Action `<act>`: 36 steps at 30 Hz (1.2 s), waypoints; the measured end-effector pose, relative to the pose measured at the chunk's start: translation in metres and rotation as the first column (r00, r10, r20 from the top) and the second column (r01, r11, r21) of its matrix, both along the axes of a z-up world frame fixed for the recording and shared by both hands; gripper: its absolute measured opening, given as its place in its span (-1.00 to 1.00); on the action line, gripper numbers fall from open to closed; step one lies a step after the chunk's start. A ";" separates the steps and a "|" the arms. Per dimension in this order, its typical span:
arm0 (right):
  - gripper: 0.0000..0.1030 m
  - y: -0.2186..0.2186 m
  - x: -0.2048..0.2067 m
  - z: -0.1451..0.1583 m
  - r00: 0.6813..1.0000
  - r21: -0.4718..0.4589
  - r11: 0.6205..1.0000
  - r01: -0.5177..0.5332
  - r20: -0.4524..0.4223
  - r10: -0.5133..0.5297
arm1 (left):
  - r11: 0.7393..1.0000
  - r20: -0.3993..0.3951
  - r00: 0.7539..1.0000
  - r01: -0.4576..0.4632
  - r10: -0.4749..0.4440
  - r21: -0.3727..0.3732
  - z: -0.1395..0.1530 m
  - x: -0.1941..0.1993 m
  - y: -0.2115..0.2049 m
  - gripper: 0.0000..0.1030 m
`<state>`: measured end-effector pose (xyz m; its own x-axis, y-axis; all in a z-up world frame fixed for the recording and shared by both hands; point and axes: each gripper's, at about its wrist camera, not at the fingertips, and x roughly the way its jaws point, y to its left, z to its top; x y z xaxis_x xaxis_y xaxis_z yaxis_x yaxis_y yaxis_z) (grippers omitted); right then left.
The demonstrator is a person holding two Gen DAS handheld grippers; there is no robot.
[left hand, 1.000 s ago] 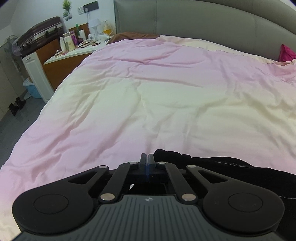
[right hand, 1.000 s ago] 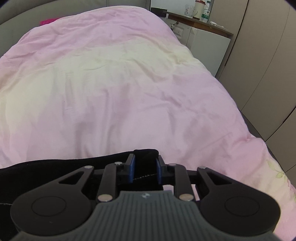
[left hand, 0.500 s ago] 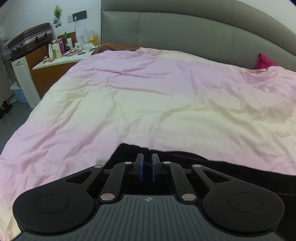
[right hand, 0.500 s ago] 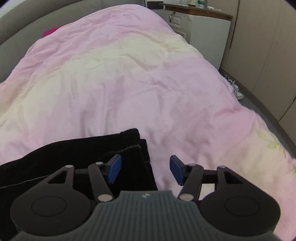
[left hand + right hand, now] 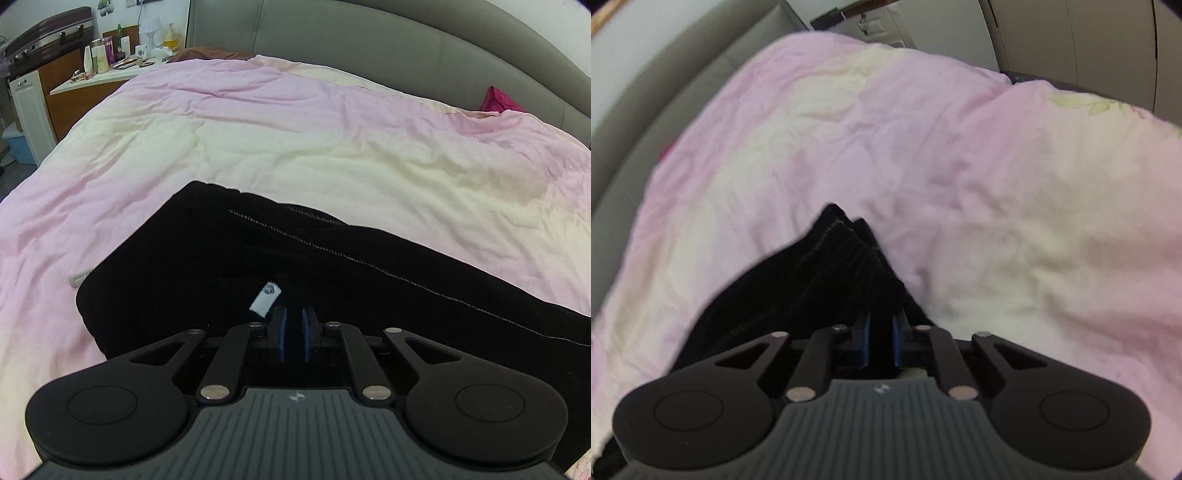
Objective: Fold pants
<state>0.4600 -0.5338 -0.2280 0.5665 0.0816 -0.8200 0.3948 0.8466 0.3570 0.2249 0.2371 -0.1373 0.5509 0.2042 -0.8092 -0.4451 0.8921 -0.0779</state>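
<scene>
Black pants (image 5: 295, 258) with pale stitching lie on a pink and cream duvet (image 5: 295, 129). In the left wrist view my left gripper (image 5: 293, 325) sits over the near edge of the pants, its blue pads a small gap apart around dark cloth beside a white label (image 5: 266, 298). In the right wrist view my right gripper (image 5: 880, 321) is shut on a bunched part of the pants (image 5: 831, 273), which rise in a peak ahead of the fingers.
A grey padded headboard (image 5: 369, 44) runs along the far side of the bed. A cluttered bedside table (image 5: 99, 70) and white cabinet stand at the left. A magenta item (image 5: 498, 99) lies by the headboard. Wardrobe doors (image 5: 1089, 37) stand past the bed in the right wrist view.
Both grippers pulled back and more of the pants shows. The right gripper, open half a second ago, has closed on the cloth. The left pads stand slightly apart.
</scene>
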 end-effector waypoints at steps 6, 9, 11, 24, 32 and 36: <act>-0.72 0.005 0.003 -0.013 1.000 -0.021 1.000 -0.007 -0.010 0.006 | 1.000 0.051 0.999 0.004 -0.004 0.014 0.003 -0.030 -0.034 -0.69; -0.29 0.001 -0.004 -0.007 1.000 0.023 1.000 0.016 0.000 -0.016 | 0.999 0.080 0.997 0.008 -0.011 0.037 0.002 -0.041 -0.063 -0.57; -0.18 0.002 -0.011 -0.010 1.000 0.088 0.996 0.026 0.004 -0.027 | 1.000 0.073 0.997 0.022 -0.022 0.000 -0.005 -0.046 -0.084 -0.55; -0.06 0.021 -0.002 -0.043 0.981 0.223 0.955 0.194 -0.033 -0.191 | 0.926 -0.015 0.992 -0.122 0.125 -0.357 -0.064 -0.074 -0.079 0.14; -0.72 0.040 0.011 -0.030 0.976 0.137 0.966 0.217 -0.043 -0.213 | 0.963 -0.095 0.995 -0.049 0.025 -0.264 -0.086 -0.054 -0.086 0.11; -0.79 0.061 0.022 0.009 0.982 0.016 0.982 0.188 0.004 -0.188 | 0.958 -0.089 0.996 -0.023 -0.002 -0.286 -0.086 -0.055 -0.078 0.11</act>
<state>0.4824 -0.4724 -0.2190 0.5772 -0.0139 -0.8165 0.5447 0.7516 0.3722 0.1699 0.1587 -0.2235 0.4743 -0.0379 -0.8795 -0.4709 0.8332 -0.2899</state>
